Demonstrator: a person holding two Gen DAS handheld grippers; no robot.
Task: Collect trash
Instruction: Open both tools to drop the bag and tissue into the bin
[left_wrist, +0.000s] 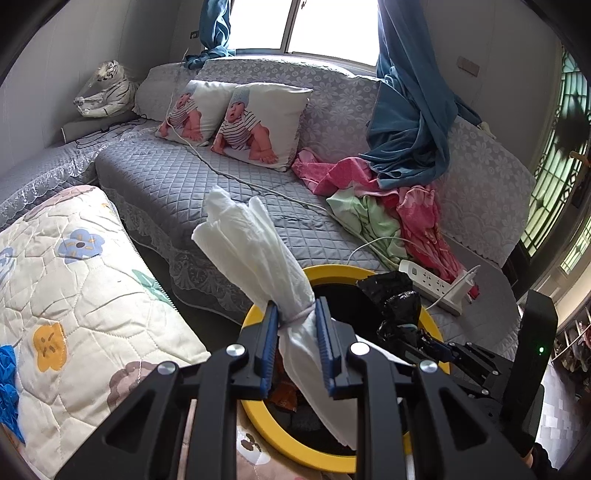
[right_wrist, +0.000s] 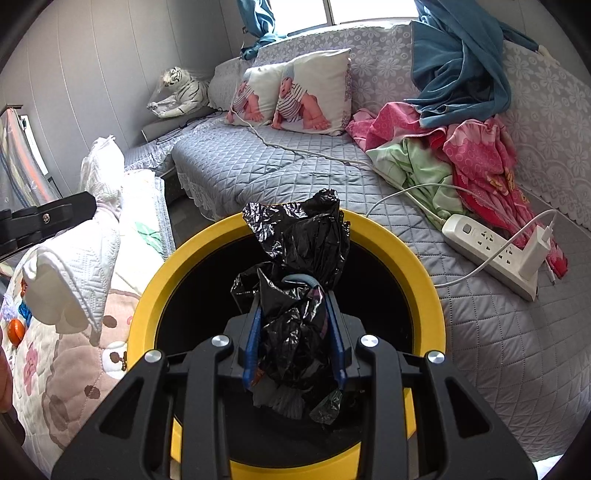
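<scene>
Both jaws gripped trash: left gripper (left_wrist: 296, 341) white tissue (left_wrist: 255, 251), right gripper (right_wrist: 295, 345) black bag (right_wrist: 299, 258); releasing off-centre could miss the yellow bin (right_wrist: 402, 243).

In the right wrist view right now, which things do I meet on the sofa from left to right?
Toy tiger → baby-print pillows → blue curtain → power strip.

Bright window (left_wrist: 295, 26) with blue curtains (left_wrist: 402, 122) lit my room, grey quilted sofa (left_wrist: 177, 177) sat under pale walls (left_wrist: 55, 55).
</scene>
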